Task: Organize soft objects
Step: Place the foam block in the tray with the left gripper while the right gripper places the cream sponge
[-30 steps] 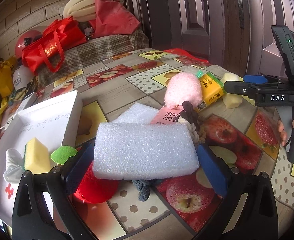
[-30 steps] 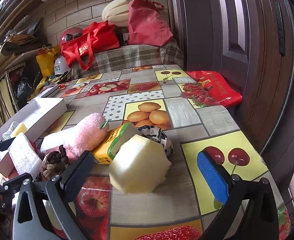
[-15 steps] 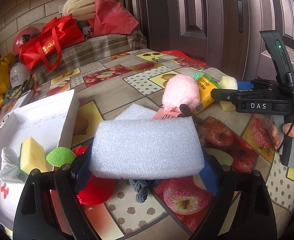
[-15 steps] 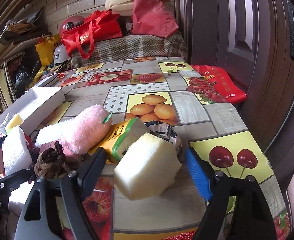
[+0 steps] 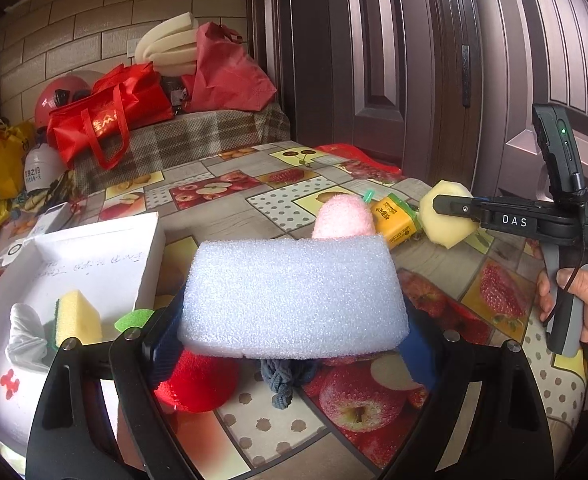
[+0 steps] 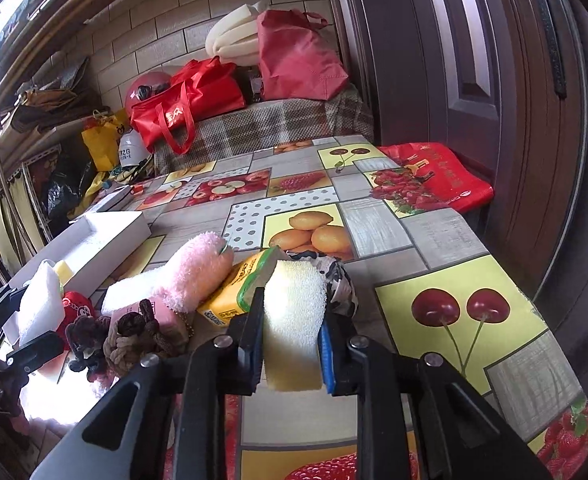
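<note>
My left gripper (image 5: 289, 338) is shut on a white foam block (image 5: 294, 296) and holds it above the table, its blue pads pressing both ends. My right gripper (image 6: 291, 344) is shut on a pale yellow sponge (image 6: 294, 312), squeezed narrow between the pads. In the left wrist view that sponge (image 5: 446, 216) sits at the tips of the right gripper (image 5: 454, 210), a hand on its handle. A white box (image 5: 149, 272) at the left holds a yellow-green sponge (image 5: 77, 316), a white cloth piece (image 5: 25, 336) and a green piece (image 5: 133, 316).
On the fruit-print table lie a pink plush (image 6: 189, 276), a yellow carton (image 6: 245, 284), a brown rope toy (image 6: 133, 336), a red plush (image 5: 197, 380), a blue-grey knot (image 5: 281, 378) and a second white foam piece (image 6: 133, 296). A dark door stands close on the right.
The right gripper's jaws closed from wide open onto the yellow sponge and squeezed it. The left gripper closed on the foam block and raised it a little.
</note>
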The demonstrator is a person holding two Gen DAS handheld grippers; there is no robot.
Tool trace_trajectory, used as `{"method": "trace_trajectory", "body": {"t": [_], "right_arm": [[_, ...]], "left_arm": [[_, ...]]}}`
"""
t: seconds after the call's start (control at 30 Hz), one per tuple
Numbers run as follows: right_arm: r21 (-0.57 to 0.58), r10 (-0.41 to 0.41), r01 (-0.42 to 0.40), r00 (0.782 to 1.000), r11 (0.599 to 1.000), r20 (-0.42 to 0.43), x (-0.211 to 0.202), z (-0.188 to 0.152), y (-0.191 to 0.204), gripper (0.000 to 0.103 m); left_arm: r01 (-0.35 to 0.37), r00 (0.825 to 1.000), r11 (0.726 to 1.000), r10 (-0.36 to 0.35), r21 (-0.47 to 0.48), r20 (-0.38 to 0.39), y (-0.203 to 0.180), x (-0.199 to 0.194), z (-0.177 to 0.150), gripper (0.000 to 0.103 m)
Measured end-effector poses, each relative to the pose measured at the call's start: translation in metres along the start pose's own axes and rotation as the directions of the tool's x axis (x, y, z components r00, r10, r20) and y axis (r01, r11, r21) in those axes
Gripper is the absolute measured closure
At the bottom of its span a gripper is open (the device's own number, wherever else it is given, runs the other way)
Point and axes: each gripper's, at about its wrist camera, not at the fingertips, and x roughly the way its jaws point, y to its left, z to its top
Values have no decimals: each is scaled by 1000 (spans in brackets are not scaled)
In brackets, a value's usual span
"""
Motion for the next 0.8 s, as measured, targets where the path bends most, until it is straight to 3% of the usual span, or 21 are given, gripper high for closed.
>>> {"method": "trace_trajectory", "body": {"t": [0.2, 0.47, 0.6, 0.8], "right_arm": [[39, 95, -98, 992, 994, 81, -21, -4, 25, 81], [-104, 187, -180, 981, 978, 58, -20, -13, 94, 81], [-175, 226, -215, 973, 961, 44, -15, -17, 127, 81], [-230, 294, -288, 956, 930, -8, 8, -22, 171, 82]], "left_arm": [[-37, 997, 999, 36, 13, 70, 2, -19, -3, 13], [-137, 985, 990, 141, -45, 103, 40, -44, -15, 13], [-241, 961, 966, 251, -89, 116, 70, -56, -22, 13], [-388, 906, 899, 413, -204, 92, 132, -71, -35, 13]]}}
